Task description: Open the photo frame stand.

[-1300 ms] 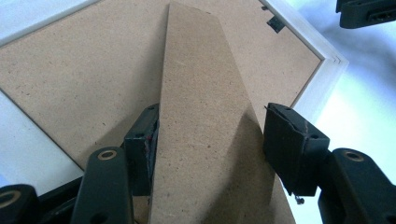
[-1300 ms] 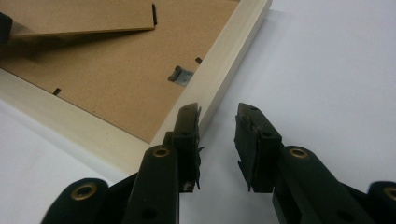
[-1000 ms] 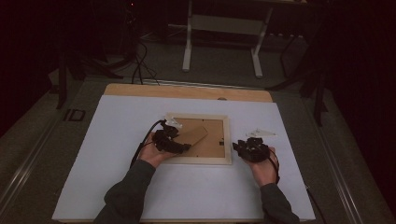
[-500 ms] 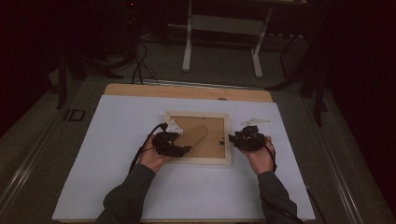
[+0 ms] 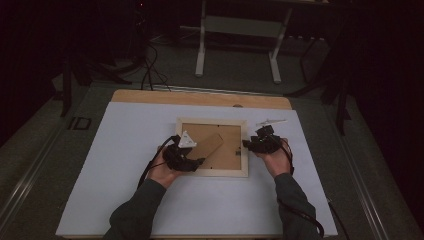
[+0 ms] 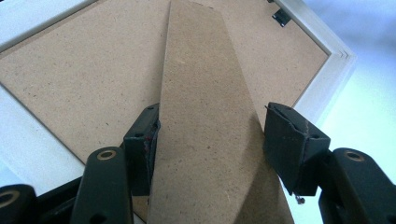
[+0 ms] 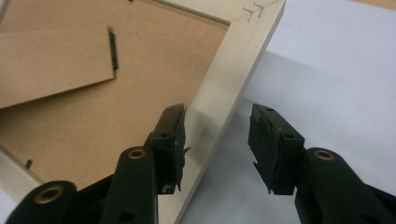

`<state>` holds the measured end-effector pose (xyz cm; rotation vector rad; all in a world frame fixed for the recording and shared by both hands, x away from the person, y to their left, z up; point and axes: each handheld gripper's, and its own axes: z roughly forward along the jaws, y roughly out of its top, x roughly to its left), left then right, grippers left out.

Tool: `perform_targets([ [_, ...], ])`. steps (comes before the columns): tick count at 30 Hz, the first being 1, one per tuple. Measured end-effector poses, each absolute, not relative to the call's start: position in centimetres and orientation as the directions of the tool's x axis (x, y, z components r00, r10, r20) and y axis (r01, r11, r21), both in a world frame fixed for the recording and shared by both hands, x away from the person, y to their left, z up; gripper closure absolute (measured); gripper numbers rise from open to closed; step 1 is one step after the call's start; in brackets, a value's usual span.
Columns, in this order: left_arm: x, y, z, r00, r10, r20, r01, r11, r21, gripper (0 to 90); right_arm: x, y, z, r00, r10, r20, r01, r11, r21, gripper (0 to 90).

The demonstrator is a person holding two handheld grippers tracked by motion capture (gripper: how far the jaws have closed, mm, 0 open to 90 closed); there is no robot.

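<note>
A pale wooden picture frame (image 5: 212, 173) lies face down on the white table, its brown backing board (image 6: 79, 79) up. My left gripper (image 5: 197, 161) is at the frame's lower left, shut on the edges of the brown fold-out stand (image 6: 205, 116), which slants up to the right. My right gripper (image 5: 246, 144) is at the frame's right edge. Its jaws have just been opening and now stand apart around the right rail (image 7: 233, 70), with the gripper (image 7: 217, 140) not pressing on it: one pad is over the rail's inner side, the other over the table.
A small white object (image 5: 272, 121) lies just beyond the frame's far right corner. A bare wooden strip (image 5: 200, 98) runs along the table's far edge. A black metal tab (image 7: 113, 49) sits on the backing. Cables and a white stand (image 5: 240, 30) are on the floor behind.
My right gripper has moved left from the bare table to the frame's right rail, and its jaws have spread wider. The left hand and the stand have stayed put.
</note>
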<state>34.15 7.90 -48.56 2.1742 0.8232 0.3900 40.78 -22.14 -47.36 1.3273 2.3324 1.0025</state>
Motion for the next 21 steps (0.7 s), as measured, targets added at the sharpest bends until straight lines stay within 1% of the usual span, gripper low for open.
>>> perform_targets([
  [5, 33.8, 7.8, -48.5, 0.745, 0.667, 0.033, 0.419, -0.505, 0.755, 41.5, 41.3, -22.1, -47.5, -0.546, 0.831, 0.104, 0.654, 0.346, 0.672, 53.0],
  [9, 33.6, 7.8, -48.5, 0.744, 0.667, 0.049, 0.407, -0.51, 0.758, 41.5, 41.8, -21.9, -47.4, -0.55, 0.822, 0.148, 0.674, 0.332, 0.659, 51.0],
  [20, 33.2, 7.6, -48.5, 0.747, 0.659, 0.089, 0.372, -0.525, 0.766, 41.5, 42.7, -22.1, -47.5, -0.538, 0.814, 0.219, 0.706, 0.293, 0.645, 51.8],
  [21, 33.2, 7.6, -48.5, 0.747, 0.658, 0.091, 0.369, -0.525, 0.767, 41.5, 42.9, -22.3, -47.5, -0.535, 0.809, 0.242, 0.717, 0.284, 0.637, 51.8],
])
